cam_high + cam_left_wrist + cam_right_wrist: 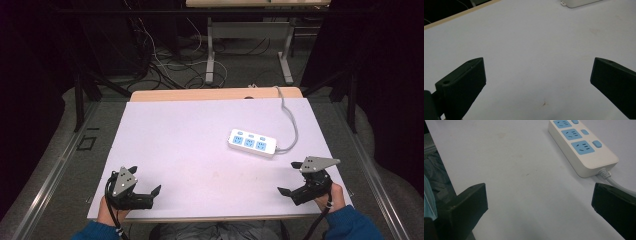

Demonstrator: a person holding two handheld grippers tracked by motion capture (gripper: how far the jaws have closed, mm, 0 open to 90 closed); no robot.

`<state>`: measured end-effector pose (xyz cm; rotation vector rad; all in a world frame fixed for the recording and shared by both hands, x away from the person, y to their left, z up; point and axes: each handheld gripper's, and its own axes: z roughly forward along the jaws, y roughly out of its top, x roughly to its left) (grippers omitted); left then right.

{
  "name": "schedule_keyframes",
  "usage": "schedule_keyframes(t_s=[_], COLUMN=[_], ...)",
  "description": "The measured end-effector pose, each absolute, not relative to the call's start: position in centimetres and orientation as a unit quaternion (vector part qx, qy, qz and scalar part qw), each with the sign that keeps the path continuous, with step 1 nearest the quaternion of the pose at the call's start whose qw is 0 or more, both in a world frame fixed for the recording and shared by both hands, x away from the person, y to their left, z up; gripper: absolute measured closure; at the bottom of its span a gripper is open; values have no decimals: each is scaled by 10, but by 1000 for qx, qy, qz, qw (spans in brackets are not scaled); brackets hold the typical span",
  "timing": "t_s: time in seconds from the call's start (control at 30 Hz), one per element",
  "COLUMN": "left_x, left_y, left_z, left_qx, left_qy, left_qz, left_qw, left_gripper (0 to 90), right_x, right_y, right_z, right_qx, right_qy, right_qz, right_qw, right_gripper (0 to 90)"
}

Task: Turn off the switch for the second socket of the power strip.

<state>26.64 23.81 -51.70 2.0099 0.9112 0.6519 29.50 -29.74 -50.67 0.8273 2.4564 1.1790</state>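
Note:
A white power strip (252, 142) with three blue sockets lies flat on the white tabletop (190, 135), right of centre. Its grey cable (289, 112) runs off over the far edge. My left gripper (145, 180) rests near the front left corner, open, with nothing between its jaws. At the front right my right gripper (289, 177) is open too, a short way in front of the strip's cable end. In the right gripper view the power strip (581, 145) and its cable (615, 182) lie ahead of that gripper (539, 205). The left gripper (537, 80) faces bare tabletop, with a corner of the strip (579, 2) far off.
A wooden table edge (200, 94) shows beyond the white top. Behind it stand the grey legs (211, 55) of another table, among loose cables (165, 70) on the floor. Blue sleeves (350, 222) come in at the bottom.

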Motion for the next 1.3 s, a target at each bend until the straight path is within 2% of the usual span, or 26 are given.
schedule_keyframes(t_s=[0.83,1.3], left_x=[268,270], left_y=[236,233], left_z=[-518,-519], left_qx=[798,805], left_qy=[361,355], left_qz=[260,256], left_qw=[407,401], left_gripper=[0,0], right_x=[299,313], right_y=[-295,-282], right_z=[-509,-510], right_qx=[290,282], right_qy=[853,862], right_qz=[407,394], right_qw=[148,150], right_gripper=[0,1])
